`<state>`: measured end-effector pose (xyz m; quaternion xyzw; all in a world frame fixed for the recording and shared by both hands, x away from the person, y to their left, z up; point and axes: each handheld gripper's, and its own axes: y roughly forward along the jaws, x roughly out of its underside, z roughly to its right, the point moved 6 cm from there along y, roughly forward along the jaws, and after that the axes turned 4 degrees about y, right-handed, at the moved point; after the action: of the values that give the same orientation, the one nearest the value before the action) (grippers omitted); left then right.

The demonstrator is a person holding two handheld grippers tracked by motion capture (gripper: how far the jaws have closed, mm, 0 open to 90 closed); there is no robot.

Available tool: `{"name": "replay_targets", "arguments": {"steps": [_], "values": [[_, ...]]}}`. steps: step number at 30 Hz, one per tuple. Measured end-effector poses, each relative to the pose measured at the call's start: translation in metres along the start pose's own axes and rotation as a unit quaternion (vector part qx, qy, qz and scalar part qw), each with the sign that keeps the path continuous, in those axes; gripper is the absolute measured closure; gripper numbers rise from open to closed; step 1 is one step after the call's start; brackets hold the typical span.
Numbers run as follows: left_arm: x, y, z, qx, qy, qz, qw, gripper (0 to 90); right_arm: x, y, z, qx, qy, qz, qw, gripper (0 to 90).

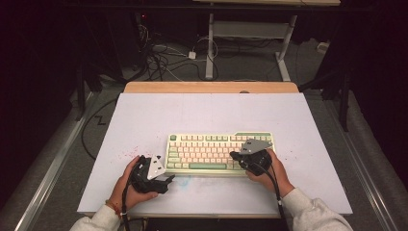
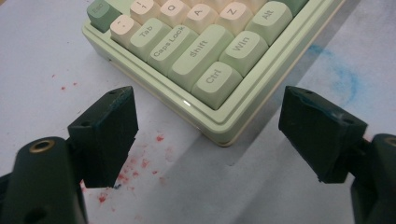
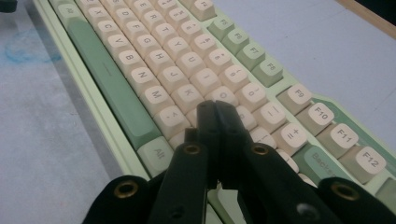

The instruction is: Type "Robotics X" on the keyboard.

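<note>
A pale green keyboard (image 1: 219,153) with cream and green keys lies in the middle of the white table top. My left gripper (image 1: 167,182) sits low at the keyboard's near left corner. In the left gripper view it (image 2: 210,109) stands open, its two black pads on either side of the corner by the Ctrl key (image 2: 217,80), not touching it. My right gripper (image 1: 235,156) hovers over the right part of the keyboard. In the right gripper view its jaws are shut together with nothing between them, and the gripper (image 3: 215,109) is above the keys (image 3: 187,95) near the middle rows. Whether it touches a key I cannot tell.
The white table top (image 1: 144,120) carries red specks (image 2: 140,163) and a blue smear (image 2: 343,74) near the keyboard's left end. A wooden strip (image 1: 211,87) runs along the far edge. Beyond it are floor cables (image 1: 163,60) and a white desk frame (image 1: 210,48).
</note>
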<state>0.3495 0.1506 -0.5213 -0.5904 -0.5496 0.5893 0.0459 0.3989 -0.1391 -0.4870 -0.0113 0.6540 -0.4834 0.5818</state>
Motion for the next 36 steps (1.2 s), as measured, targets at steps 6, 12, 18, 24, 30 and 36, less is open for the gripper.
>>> {"name": "replay_targets", "arguments": {"steps": [6, 12, 18, 24, 30, 36], "values": [[0.0, 0.0, 0.0, 0.0, 0.002, -0.001, 1.0, 18.4, 0.002, -0.004, 0.006, 0.007, 0.0, 0.0, 1.0, 90.0], [-0.001, -0.001, 0.0, 0.0, 0.0, 0.002, 1.0, 18.4, 0.011, -0.013, 0.013, 0.014, 0.007, -0.003, 0.9999, 90.0], [-0.002, 0.0, 0.0, -0.001, 0.001, 0.001, 1.0, 18.4, 0.016, -0.017, 0.015, 0.016, 0.011, -0.006, 0.9998, 90.0], [-0.002, 0.001, 0.001, 0.001, 0.001, 0.0, 1.0, 18.4, 0.02, -0.016, 0.014, 0.013, 0.008, -0.014, 0.9998, 90.0], [-0.003, -0.001, -0.001, -0.005, -0.005, 0.003, 1.0, 19.4, 0.025, -0.01, 0.013, 0.014, 0.004, -0.028, 0.9995, 90.0], [-0.01, -0.011, -0.005, 0.002, -0.032, 0.025, 0.9992, 36.3, 0.026, -0.01, 0.014, 0.014, 0.011, -0.025, 0.9995, 90.0]]}}
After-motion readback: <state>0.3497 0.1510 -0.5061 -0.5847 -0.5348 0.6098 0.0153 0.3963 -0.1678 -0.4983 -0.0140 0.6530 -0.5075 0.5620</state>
